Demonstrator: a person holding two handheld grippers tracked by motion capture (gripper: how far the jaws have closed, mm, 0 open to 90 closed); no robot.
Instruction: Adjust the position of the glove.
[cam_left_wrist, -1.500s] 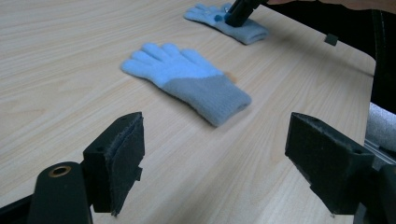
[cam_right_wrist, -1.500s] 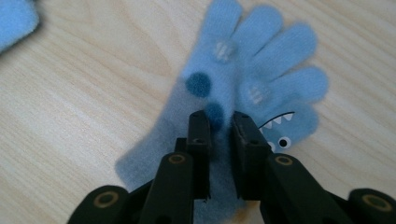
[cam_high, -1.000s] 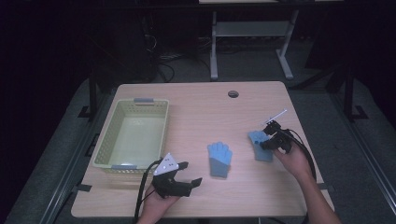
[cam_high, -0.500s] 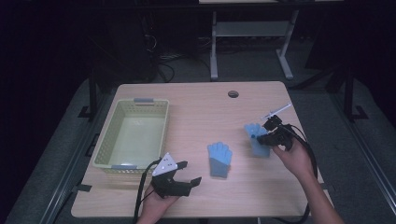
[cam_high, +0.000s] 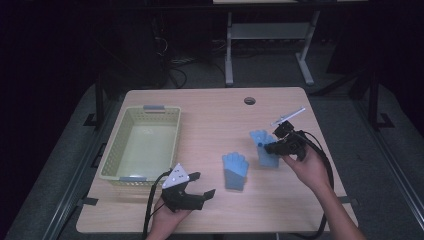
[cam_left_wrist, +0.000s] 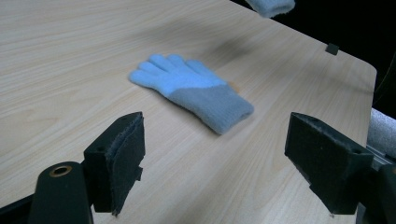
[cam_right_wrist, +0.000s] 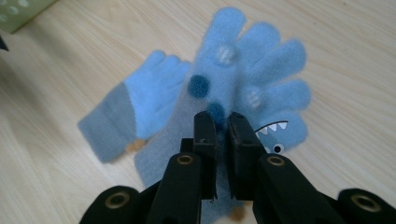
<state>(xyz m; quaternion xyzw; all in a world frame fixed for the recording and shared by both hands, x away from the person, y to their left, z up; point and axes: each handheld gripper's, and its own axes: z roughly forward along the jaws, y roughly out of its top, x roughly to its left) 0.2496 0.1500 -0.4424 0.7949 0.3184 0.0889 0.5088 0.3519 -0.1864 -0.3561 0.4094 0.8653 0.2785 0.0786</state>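
Now we have the right gripper (cam_high: 272, 147) pinched on the lifted glove (cam_high: 264, 150), basket (cam_high: 131, 170) far frame-left, flat glove (cam_high: 235, 170) between, left gripper (cam_high: 200, 187) wide open, empty.

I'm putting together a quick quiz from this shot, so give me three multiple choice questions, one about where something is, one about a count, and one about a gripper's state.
1. Where does the green basket stand on the table in the high view?
A. at its left side
B. at its right side
C. in the middle

2. How many blue gloves are there?
A. one
B. two
C. three

3. How does the right gripper stand?
A. wide open over the bare table
B. shut on nothing
C. shut on a glove

Answers:
1. A, it sits by the left edge.
2. B, the flat glove lies mid-table and the held glove hangs from the right gripper.
3. C, its jaws pinch the held glove's fabric, while the left gripper stands open.
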